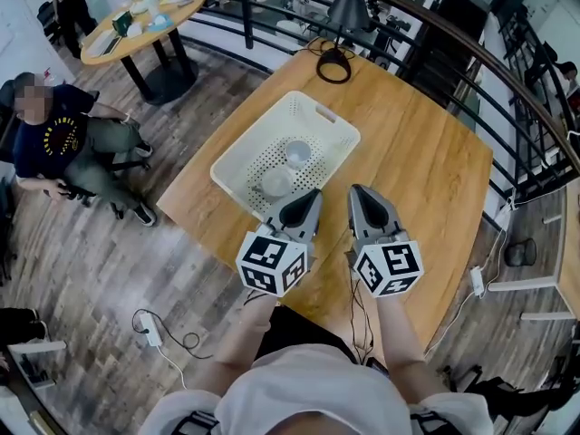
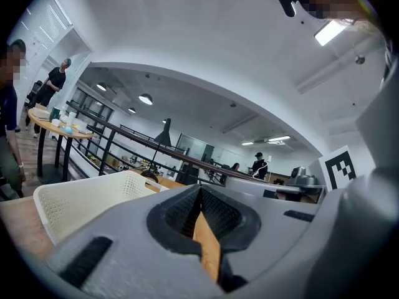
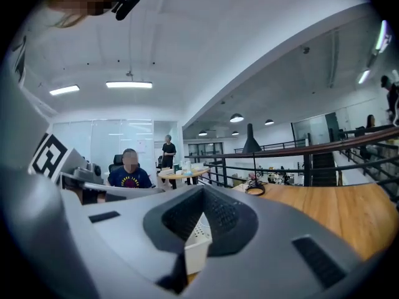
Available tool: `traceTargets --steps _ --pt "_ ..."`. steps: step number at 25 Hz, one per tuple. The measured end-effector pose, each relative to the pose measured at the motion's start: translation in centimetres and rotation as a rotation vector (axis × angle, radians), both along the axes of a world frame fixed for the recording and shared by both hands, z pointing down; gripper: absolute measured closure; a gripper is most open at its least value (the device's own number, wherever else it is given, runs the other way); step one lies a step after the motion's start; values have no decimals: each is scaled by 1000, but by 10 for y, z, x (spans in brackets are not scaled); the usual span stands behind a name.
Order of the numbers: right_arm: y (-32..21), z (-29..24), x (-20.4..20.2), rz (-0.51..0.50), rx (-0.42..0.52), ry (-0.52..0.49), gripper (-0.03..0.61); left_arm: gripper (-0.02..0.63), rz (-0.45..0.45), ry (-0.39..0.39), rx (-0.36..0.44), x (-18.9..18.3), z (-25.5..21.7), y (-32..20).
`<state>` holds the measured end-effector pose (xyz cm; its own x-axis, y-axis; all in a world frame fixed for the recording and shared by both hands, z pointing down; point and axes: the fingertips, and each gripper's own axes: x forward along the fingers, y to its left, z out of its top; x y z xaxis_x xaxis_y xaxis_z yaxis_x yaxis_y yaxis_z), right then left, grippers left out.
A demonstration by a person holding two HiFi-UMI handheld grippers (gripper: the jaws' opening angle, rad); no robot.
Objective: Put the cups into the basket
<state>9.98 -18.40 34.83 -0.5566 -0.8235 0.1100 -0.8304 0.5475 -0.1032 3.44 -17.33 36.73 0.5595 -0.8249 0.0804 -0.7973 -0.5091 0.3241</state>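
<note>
A white perforated basket (image 1: 237, 168) lies on the wooden table (image 1: 426, 170), and two white cups sit inside it, one (image 1: 297, 152) near the middle and one (image 1: 276, 182) closer to me. Both grippers hover side by side just in front of the basket's near corner and point level. The left gripper (image 1: 313, 194) (image 2: 199, 193) is shut with nothing between its jaws, and the basket wall (image 2: 87, 198) shows to its left. The right gripper (image 1: 356, 191) (image 3: 202, 195) is shut too and holds nothing. A basket corner (image 3: 197, 245) peeks below its jaws.
A black lamp with a ring base (image 1: 333, 64) stands at the table's far corner. A curved black railing (image 1: 507, 71) runs behind the table. On the lower floor at left, a person sits (image 1: 54, 139) beside a round table (image 1: 145, 16).
</note>
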Motion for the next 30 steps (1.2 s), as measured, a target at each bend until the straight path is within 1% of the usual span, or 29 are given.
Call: traceTargets --steps 2,5,7,12,16,24,30 --pt "13 0 4 35 15 -17 568 606 9 -1 5 5 0 7" --pt "33 2 10 93 63 13 568 606 22 -12 13 11 0 18" --pt "46 5 14 121 80 4 568 606 28 -26 21 14 0 26" --pt "77 21 15 171 76 -46 568 606 41 -43 32 19 5 43" --pt "86 30 11 194 49 -46 568 606 51 -45 30 21 7 54" --pt "83 27 15 214 72 -5 568 606 54 -43 31 21 6 58" --pt "82 28 8 197 79 25 568 606 53 -39 30 19 7 55"
